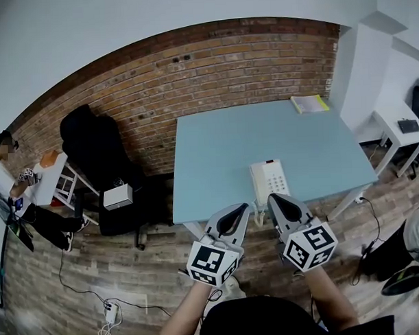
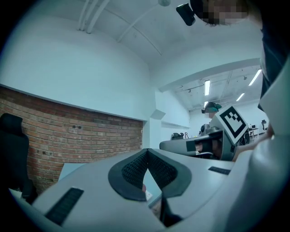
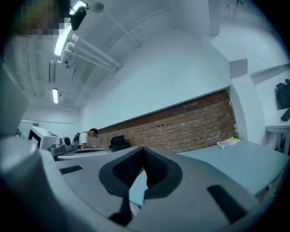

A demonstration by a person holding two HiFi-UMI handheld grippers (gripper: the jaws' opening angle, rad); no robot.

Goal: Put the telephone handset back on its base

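White telephone (image 1: 270,182) sits at the near edge of the blue desk (image 1: 263,130), just ahead of the person. What looks like the handset (image 1: 259,186) lies along the left side of the unit. From above it is too small to tell whether it is seated in its cradle or only resting there, so I cannot say if the replacing is done. My judgement: neither tool has contact with the phone, and any handling is either finished or not yet begun. Left tongs (image 1: 242,210) are closed, pad tips meeting, with nothing between them; only a strip of desk shows through the gap lower down. Right tongs (image 1: 273,197) are likewise fully closed and empty. Both are held out level, side by side, a little apart, tips pointing toward the brick wall (image 1: 213,81) beyond the desk. The right pair's tips are just short of the phone's near end. The left pair is beside it, at the desk's front edge. Forearms are extended from the body with the marker cubes facing up. A yellow-edged book (image 1: 310,103) lies at the far corner, well apart from the phone.
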